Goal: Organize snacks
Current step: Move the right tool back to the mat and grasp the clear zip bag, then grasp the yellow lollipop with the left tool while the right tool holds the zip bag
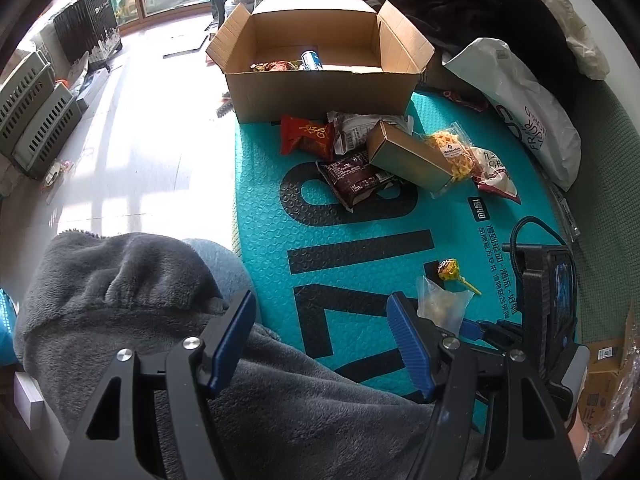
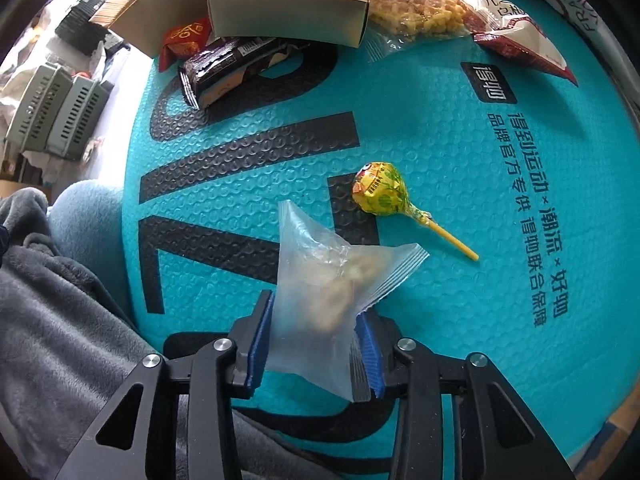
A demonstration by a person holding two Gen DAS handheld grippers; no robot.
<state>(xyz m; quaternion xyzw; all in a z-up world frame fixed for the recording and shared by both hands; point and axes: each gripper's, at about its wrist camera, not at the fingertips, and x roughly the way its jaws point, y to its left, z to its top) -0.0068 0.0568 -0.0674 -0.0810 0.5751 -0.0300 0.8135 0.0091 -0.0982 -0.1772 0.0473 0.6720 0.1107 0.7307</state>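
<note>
**Clear snack bag pinched on the teal mat**

Teal bubble-textured mat [image 2: 440, 128] covers the floor, w/ big black characters and Chinese print along its right side. R gripper [image 2: 316, 344] points steeply down, jaws nearly closed, blue pads pressing both sides of a clear zip bag [image 2: 332, 280] of pale snacks; bag's zip edge points up-right. L gripper [image 1: 324, 344] sits about half open, nothing between the pads, above a grey fleece-clad leg [image 1: 120, 280]. Yellow lollipop [image 2: 380, 194] lies just right of the bag, stick pointing right & near. Far side: gold box [image 2: 288, 12], a "Member's Mark" noodle pack [image 2: 416, 12], dark wrapper [image 2: 224, 72], red packet [image 2: 184, 40], open cardboard box [image 1: 320, 80].
</note>
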